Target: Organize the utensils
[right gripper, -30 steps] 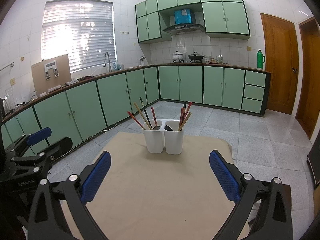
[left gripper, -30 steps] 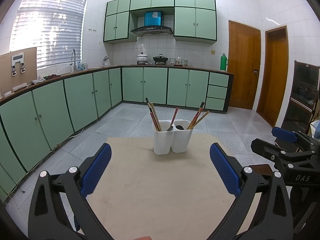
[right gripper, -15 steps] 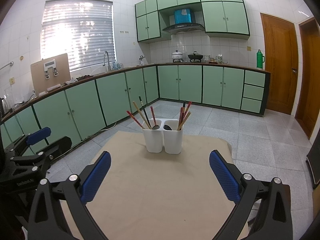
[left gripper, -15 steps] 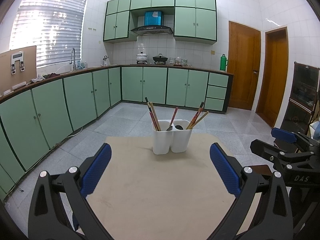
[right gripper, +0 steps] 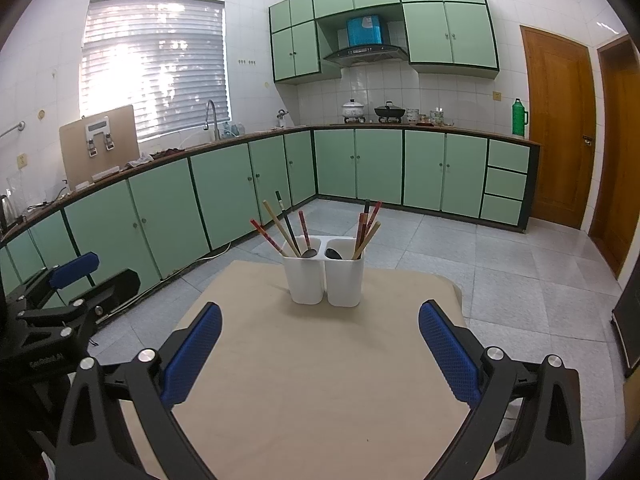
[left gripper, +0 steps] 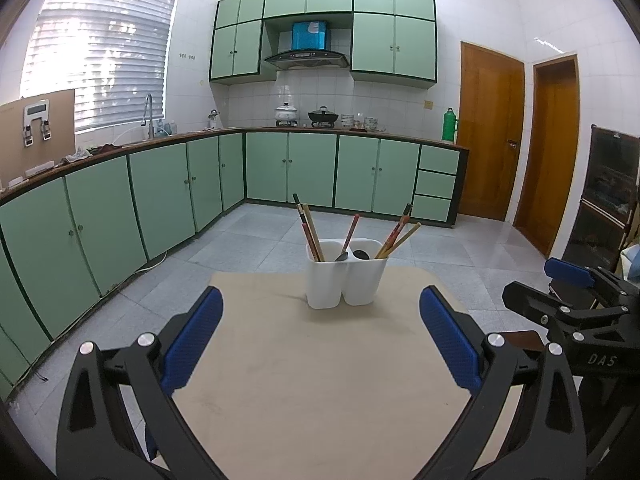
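Tongs, left: left tongs (left gripper: 320,334) spread wide, nothing between the blue pads, held back from the holder over the near part of the counter.
Tongs, right: right tongs (right gripper: 320,348) likewise spread wide and bare, also well short of the holder.
Holder: white two-cup holder (left gripper: 345,276) stands upright at the far middle of the beige counter (left gripper: 312,380).
Left cup: four sticks (right gripper: 286,232) lean out to the left as the right view shows them; one red handle (right gripper: 304,228) ends in a spoon bowl at the rim. Some may overlap, so the count is a best reading.
Right cup: about four sticks (right gripper: 366,230), bunched and hard to separate; one dark spoon bowl (right gripper: 333,254) at the rim, its handle not clear.
Loose utensils: none seen lying on the counter in either view.
Progress: everything visible already sits in the cups, so the sorting looks finished or close to it.
Left to do: possibly nothing; whether each cup's mix of sticks and spoon is the intended order cannot be told.
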`<action>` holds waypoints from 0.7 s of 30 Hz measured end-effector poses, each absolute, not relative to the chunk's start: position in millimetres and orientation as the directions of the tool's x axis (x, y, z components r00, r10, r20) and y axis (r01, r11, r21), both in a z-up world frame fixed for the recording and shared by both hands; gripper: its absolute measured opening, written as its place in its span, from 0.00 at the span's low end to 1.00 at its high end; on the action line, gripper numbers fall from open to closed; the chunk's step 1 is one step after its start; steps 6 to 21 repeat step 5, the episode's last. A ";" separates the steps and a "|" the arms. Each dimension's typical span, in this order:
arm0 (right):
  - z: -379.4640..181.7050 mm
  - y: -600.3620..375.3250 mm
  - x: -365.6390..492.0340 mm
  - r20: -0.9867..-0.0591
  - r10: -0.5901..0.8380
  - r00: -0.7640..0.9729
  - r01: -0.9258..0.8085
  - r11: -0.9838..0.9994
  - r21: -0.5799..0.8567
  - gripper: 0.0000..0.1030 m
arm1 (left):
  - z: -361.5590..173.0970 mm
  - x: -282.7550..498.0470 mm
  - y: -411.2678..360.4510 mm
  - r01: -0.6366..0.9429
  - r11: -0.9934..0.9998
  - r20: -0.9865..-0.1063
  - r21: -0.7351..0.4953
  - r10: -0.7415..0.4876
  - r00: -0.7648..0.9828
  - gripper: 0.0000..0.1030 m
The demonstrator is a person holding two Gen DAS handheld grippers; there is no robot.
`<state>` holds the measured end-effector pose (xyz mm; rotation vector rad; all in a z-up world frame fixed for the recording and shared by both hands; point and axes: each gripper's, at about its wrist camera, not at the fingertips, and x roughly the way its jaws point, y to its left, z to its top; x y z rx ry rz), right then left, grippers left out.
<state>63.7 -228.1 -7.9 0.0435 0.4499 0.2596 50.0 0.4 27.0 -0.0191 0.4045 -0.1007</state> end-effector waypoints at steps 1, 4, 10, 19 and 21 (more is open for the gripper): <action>-7.4 -227.9 63.9 -0.424 0.258 0.868 -0.239 0.966 0.099 0.94 | 26.8 50.1 0.6 0.094 0.995 -0.393 -0.040 -0.102 0.914 0.93; -7.2 -228.6 63.9 -0.425 0.258 0.868 -0.238 0.966 0.099 0.94 | 26.9 50.4 0.9 0.093 0.995 -0.394 -0.040 -0.101 0.914 0.93; -7.2 -228.6 63.9 -0.425 0.258 0.868 -0.238 0.966 0.099 0.94 | 27.0 50.3 1.0 0.093 0.995 -0.393 -0.040 -0.101 0.914 0.93; -7.2 -228.6 63.9 -0.425 0.258 0.868 -0.238 0.966 0.099 0.94 | 27.0 50.3 1.0 0.093 0.995 -0.393 -0.040 -0.101 0.914 0.93; -7.2 -228.6 63.9 -0.425 0.258 0.868 -0.238 0.966 0.099 0.94 | 27.0 50.3 1.0 0.093 0.995 -0.393 -0.040 -0.101 0.914 0.93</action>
